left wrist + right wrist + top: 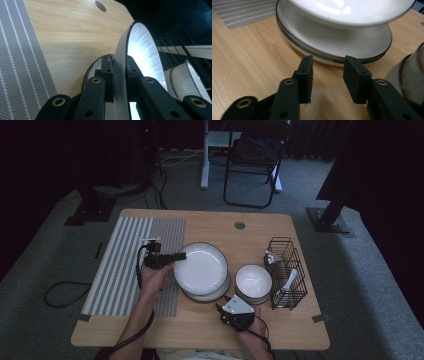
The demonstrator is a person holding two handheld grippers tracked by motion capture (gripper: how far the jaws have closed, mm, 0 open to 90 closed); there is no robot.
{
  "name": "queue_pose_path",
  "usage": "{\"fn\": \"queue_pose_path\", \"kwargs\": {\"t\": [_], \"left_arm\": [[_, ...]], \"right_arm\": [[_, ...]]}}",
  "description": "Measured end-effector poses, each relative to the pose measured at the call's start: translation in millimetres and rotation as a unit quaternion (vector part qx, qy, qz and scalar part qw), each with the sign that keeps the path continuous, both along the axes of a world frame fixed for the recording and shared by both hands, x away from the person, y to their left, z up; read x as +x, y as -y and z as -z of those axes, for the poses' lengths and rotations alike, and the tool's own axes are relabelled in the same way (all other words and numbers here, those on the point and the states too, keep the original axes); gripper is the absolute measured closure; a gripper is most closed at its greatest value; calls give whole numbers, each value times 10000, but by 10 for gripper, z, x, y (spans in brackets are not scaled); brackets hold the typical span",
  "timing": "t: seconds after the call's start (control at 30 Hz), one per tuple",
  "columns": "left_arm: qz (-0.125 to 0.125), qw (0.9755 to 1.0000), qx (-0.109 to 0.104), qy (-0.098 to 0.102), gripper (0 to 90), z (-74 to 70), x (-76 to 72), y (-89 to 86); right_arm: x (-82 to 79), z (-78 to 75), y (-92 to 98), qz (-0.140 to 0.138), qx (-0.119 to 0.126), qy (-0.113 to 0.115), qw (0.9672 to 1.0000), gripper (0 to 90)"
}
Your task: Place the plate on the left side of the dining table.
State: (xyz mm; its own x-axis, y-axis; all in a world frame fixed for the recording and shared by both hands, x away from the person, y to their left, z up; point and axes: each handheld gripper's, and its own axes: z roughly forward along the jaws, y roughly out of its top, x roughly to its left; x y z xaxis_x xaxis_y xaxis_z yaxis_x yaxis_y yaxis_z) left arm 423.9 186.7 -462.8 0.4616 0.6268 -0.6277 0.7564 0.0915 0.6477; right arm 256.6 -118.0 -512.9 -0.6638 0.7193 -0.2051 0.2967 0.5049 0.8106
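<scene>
The left gripper has its jaws clamped on the top plate's left rim, raised off the stack mid-worktop but not yet placed anywhere, while the right gripper waits empty, jaws apart.

The left tool holds the top plate by its left rim, lifted and tilted above the plate stack — a narrow wedge of room shows between them in the right gripper view. The right tool sits just in front of the stack, its jaws parted with nothing between them, bare tabletop beneath. To its right the bowls crowd close, and the wire basket stands just beside them, blocking that side. The striped mat at the left lies flat and open — so does the wood behind the plates
</scene>
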Motion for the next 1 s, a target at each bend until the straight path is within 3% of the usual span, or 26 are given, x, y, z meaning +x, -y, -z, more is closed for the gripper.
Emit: {"fn": "queue_pose_path", "kwargs": {"t": [0.17, 0.5, 1.0], "left_arm": [[-85, 9999, -64, 31, 827, -39, -4, -103], [-348, 9992, -199, 58, 824, -43, -25, -337], [-661, 9976, -212, 77, 822, -68, -51, -613]], "right_arm": [[-28, 51, -27, -171, -62, -178, 9997, 565], [-10, 120, -42, -184, -13, -409, 9990, 518], [21, 126, -47, -252, -72, -580, 9980, 490]]}}
